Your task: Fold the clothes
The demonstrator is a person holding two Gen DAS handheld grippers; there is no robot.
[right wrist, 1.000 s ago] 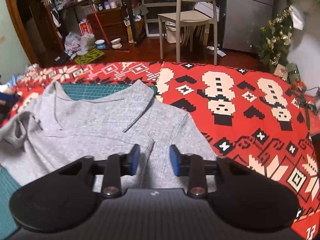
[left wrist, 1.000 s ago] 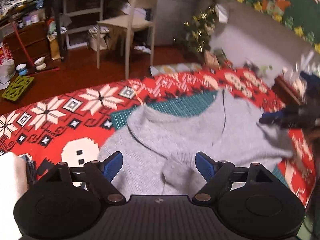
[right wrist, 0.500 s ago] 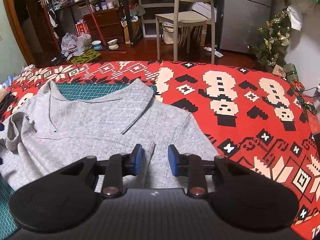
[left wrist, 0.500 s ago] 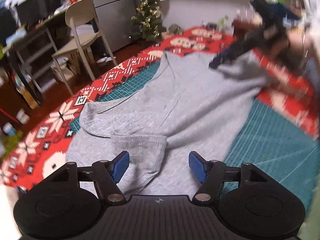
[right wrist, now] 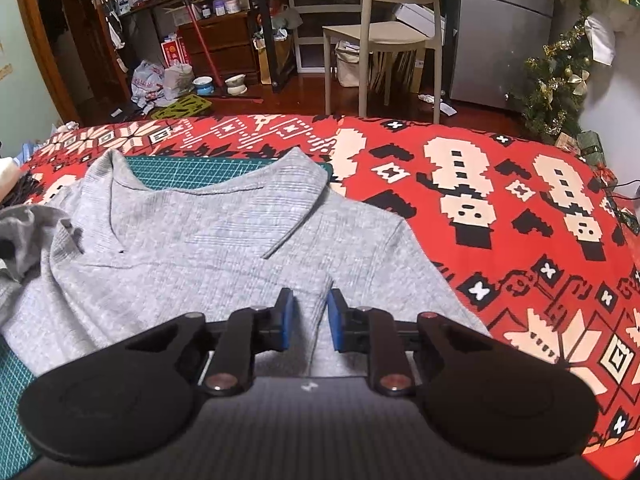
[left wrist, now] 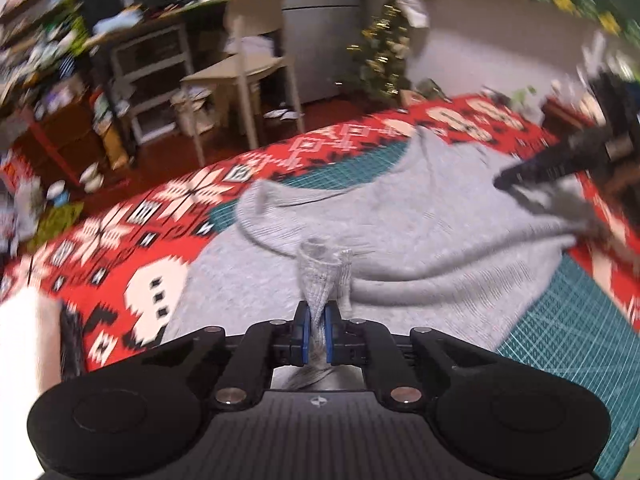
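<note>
Left gripper [left wrist: 316, 334]: I am clamping it on the sleeve cuff [left wrist: 324, 276] of the grey sweater [left wrist: 420, 232], readying an inward fold.

beige chair [right wrist: 394, 36], christmas tree [right wrist: 558, 84], red patterned blanket [right wrist: 520, 208], green cutting mat [left wrist: 576, 332]

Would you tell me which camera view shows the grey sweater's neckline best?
The right wrist view. There the grey sweater's neckline is sharp, lying open over the green cutting mat. The left wrist view shows the neckline too, but motion blur smears its edge.
</note>
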